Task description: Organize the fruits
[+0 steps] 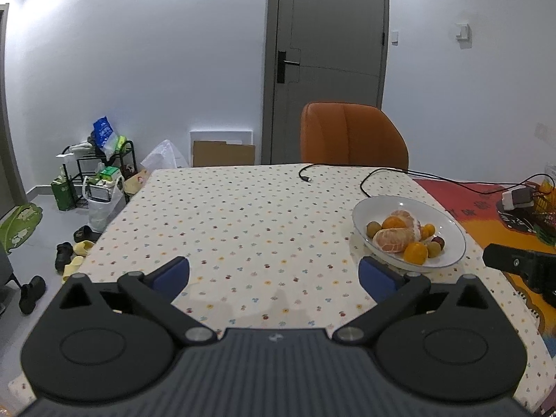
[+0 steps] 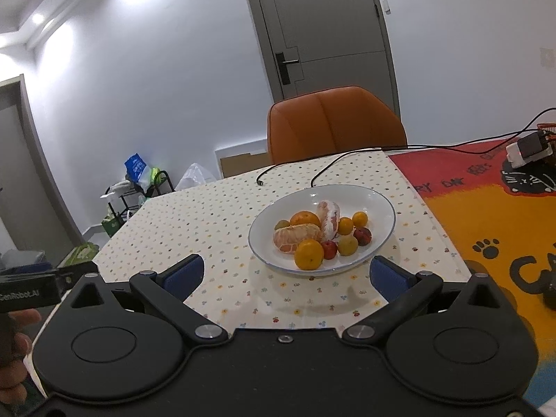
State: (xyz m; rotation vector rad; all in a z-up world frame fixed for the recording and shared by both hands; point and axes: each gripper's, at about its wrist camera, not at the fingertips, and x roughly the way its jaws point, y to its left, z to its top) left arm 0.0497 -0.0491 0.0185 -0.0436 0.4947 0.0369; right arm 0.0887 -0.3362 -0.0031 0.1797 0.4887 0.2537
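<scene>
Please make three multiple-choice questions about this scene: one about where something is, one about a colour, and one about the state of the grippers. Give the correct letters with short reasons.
1. Where is all the fruit?
A. In the white bowl
B. Scattered on the tablecloth
C. On the chair

2. What colour is the chair behind the table?
A. Blue
B. Orange-brown
C. White

3. What is the state of the right hand-held gripper?
A. Shut on an orange
B. Shut on nothing
C. Open and empty

Answers:
1 A: the oranges and small fruits lie together inside the white bowl.
2 B: the chair shows an orange-brown back.
3 C: the right hand-held gripper has its blue fingers wide apart, short of the bowl.
</scene>
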